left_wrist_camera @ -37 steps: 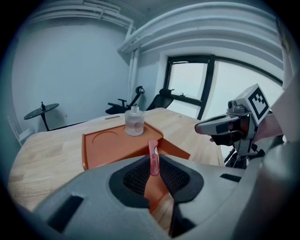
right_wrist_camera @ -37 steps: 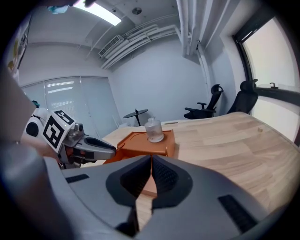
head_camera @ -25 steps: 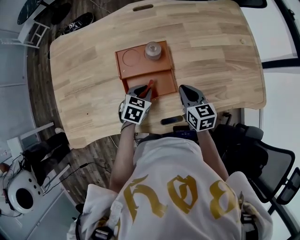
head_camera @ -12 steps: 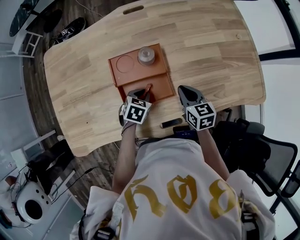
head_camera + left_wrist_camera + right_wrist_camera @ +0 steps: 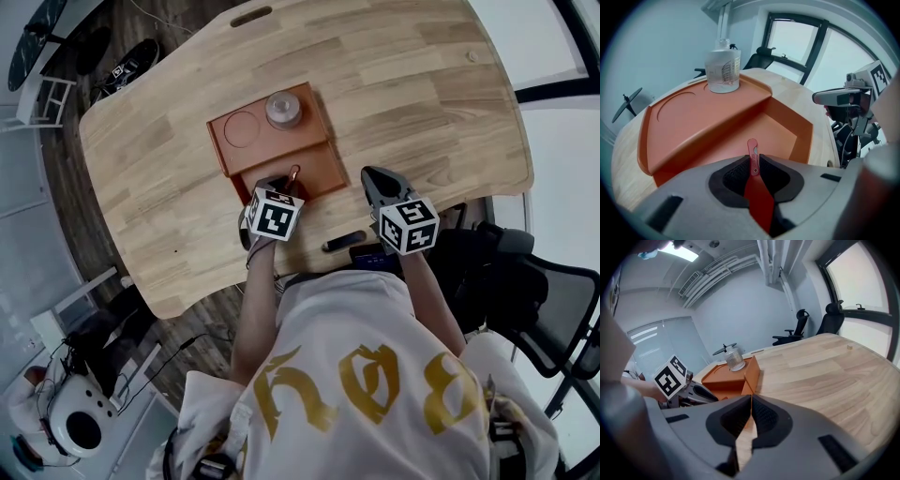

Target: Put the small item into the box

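My left gripper (image 5: 753, 165) (image 5: 285, 178) is shut on a small flat red tool (image 5: 753, 155) whose tip (image 5: 294, 174) pokes out over the low front compartment of the orange box (image 5: 783, 136) (image 5: 323, 169). On the box's raised back shelf (image 5: 693, 117) stands a clear glass jar (image 5: 723, 71) (image 5: 283, 109). My right gripper (image 5: 750, 416) (image 5: 372, 177) hovers over the wooden table just right of the box, jaws shut with nothing between them. The orange box (image 5: 729, 378) and jar (image 5: 735, 359) show ahead-left of it.
A light wooden table (image 5: 422, 103) holds the box. A dark flat object (image 5: 343, 241) lies at the table's near edge between my arms. Office chairs (image 5: 813, 326) stand beyond the far side. Dark floor and equipment (image 5: 75, 427) lie to the left.
The head view has shifted, so the box and table sit slightly higher and further left in frame. Both grippers keep about the same places relative to the box; the left still holds the red tool.
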